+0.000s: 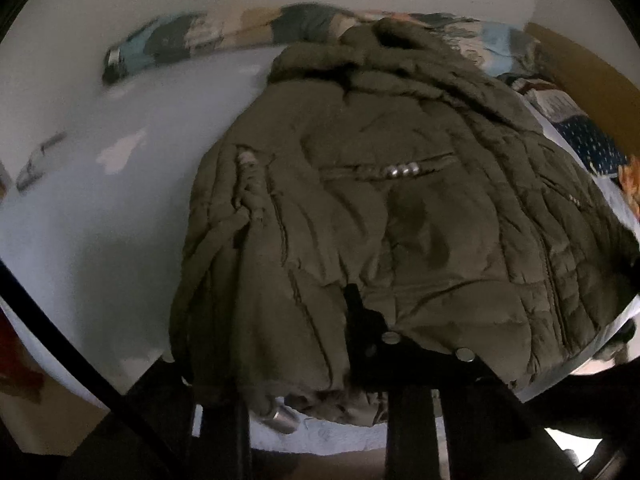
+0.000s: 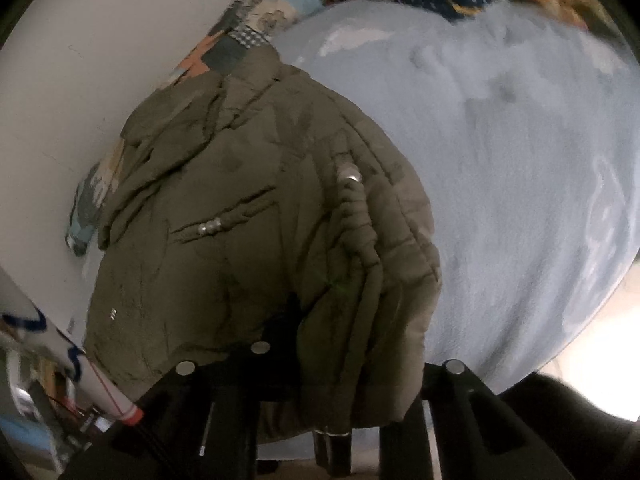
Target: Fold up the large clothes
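An olive quilted puffer jacket [image 1: 380,208] lies on a bed with a pale blue sheet [image 1: 100,220]. It is partly folded, with silver zipper pulls and a gathered drawcord showing. My left gripper [image 1: 344,344] is shut on the jacket's near hem; fabric drapes over its black fingers. The jacket also fills the right wrist view [image 2: 240,220]. My right gripper [image 2: 340,360] is shut on a thick fold of the jacket's near edge, which bulges between the black fingers and hangs over them.
A patchwork quilt [image 1: 192,40] is bunched along the white wall behind the jacket and also shows in the right wrist view [image 2: 248,20]. Open blue sheet [image 2: 520,160] spreads to the right. A wooden board [image 1: 580,68] stands at far right.
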Demonstrator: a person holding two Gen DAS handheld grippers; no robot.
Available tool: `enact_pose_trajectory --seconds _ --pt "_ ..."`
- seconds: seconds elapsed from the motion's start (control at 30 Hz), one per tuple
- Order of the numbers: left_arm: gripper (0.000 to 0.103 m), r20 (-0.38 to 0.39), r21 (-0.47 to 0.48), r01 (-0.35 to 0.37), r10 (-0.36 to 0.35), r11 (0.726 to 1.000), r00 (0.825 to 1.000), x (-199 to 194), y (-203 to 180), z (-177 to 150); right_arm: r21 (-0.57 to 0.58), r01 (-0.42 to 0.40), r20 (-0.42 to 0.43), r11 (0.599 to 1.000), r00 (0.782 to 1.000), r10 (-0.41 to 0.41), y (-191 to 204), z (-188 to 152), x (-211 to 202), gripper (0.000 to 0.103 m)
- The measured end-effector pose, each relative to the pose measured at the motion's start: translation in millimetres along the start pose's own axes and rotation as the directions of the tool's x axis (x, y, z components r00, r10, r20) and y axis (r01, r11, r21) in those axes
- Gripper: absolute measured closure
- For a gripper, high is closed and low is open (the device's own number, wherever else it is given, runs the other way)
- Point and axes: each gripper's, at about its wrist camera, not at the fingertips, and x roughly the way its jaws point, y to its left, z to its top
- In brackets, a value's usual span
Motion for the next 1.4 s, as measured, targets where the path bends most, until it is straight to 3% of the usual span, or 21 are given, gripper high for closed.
enact_pose_trajectory --seconds 0.73,1.4 --pt "0.081 0.070 0.011 0.001 -0.002 1.000 0.998 -15.6 -0.5 2.6 -0.063 0.019 0.059 0.998 0.998 -0.015 10.2 -0.9 -13.8 0.088" --pt "0.081 0.191 0.017 0.001 -0.004 1.000 0.982 -55.0 3.2 8.5 -0.080 -0.069 0.176 0.994 0.981 0.083 16.0 -5.6 -53.4 0.089"
